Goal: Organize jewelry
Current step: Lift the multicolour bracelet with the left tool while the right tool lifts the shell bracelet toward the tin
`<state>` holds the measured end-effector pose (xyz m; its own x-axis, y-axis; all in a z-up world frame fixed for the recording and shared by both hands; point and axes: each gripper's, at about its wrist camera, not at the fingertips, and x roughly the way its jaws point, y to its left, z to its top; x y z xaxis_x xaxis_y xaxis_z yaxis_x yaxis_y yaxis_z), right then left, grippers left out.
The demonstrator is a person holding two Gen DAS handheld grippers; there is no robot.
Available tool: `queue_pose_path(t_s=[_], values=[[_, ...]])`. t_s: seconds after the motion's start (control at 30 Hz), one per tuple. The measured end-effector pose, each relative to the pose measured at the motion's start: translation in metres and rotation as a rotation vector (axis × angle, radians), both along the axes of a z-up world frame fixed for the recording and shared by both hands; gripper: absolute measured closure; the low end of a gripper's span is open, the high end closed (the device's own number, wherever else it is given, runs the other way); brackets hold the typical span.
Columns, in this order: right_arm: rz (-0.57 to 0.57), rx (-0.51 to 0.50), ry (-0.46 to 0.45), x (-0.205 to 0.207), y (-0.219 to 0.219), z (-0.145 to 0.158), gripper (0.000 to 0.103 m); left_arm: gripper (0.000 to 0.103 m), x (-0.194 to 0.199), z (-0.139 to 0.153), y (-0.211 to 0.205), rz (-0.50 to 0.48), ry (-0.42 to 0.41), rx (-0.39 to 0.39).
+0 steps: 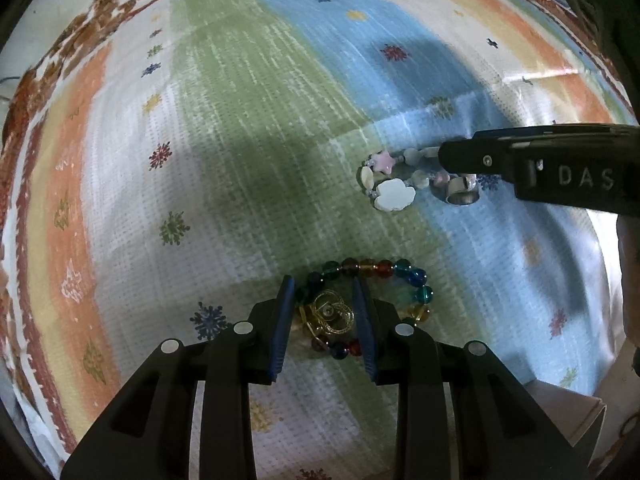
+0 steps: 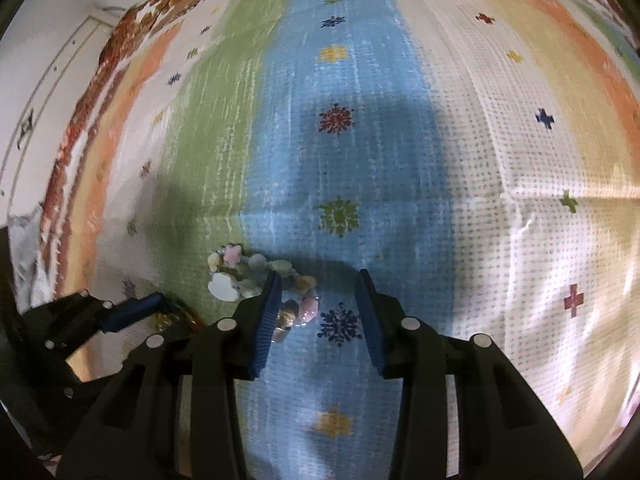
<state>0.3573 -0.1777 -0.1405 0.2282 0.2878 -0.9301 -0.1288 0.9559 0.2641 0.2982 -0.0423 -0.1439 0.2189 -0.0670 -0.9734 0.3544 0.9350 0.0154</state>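
A bracelet of coloured glass beads (image 1: 404, 276) lies on the striped cloth (image 1: 240, 160). Gold chain jewelry (image 1: 330, 314) lies inside its loop. My left gripper (image 1: 325, 292) is open, its fingers straddling the gold piece and the bracelet's left part. A pastel bracelet with star and shell charms (image 1: 390, 194) lies further off, next to a silver ring (image 1: 462, 192). The right gripper's side (image 1: 540, 168) shows beside them. In the right wrist view my right gripper (image 2: 318, 286) is open. The pastel bracelet (image 2: 240, 276) lies at its left finger (image 2: 266, 320), partly hidden by it.
The cloth (image 2: 360, 160) has green, blue, white and orange stripes with small flower prints and a crease (image 2: 520, 196). A white cardboard box corner (image 1: 568, 412) sits at the lower right of the left wrist view. The left gripper (image 2: 132, 310) shows at the left edge of the right wrist view.
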Motion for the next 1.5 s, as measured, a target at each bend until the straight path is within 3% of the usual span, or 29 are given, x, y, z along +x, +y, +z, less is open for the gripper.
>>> queue_pose_path(t_s=[0.07, 0.17, 0.53, 0.73, 1.5], values=[[0.002, -0.049, -0.012, -0.001, 0.001, -0.001, 0.078, 0.089, 0.002, 0.001, 0.002, 0.023, -0.002, -0.014], [-0.012, -0.069, -0.017, -0.001, -0.003, -0.002, 0.091, 0.094, 0.003, 0.003, 0.006, 0.04, -0.002, -0.03], [0.01, -0.058, -0.091, -0.01, -0.002, 0.025, 0.091, 0.094, 0.002, 0.048, 0.017, 0.065, -0.063, -0.16], [0.073, -0.048, -0.169, -0.028, 0.016, 0.059, 0.091, 0.094, -0.002, 0.064, 0.024, 0.071, -0.097, -0.181], [0.136, 0.004, -0.302, -0.09, 0.021, 0.124, 0.091, 0.094, -0.041, 0.114, 0.03, 0.095, -0.211, -0.259]])
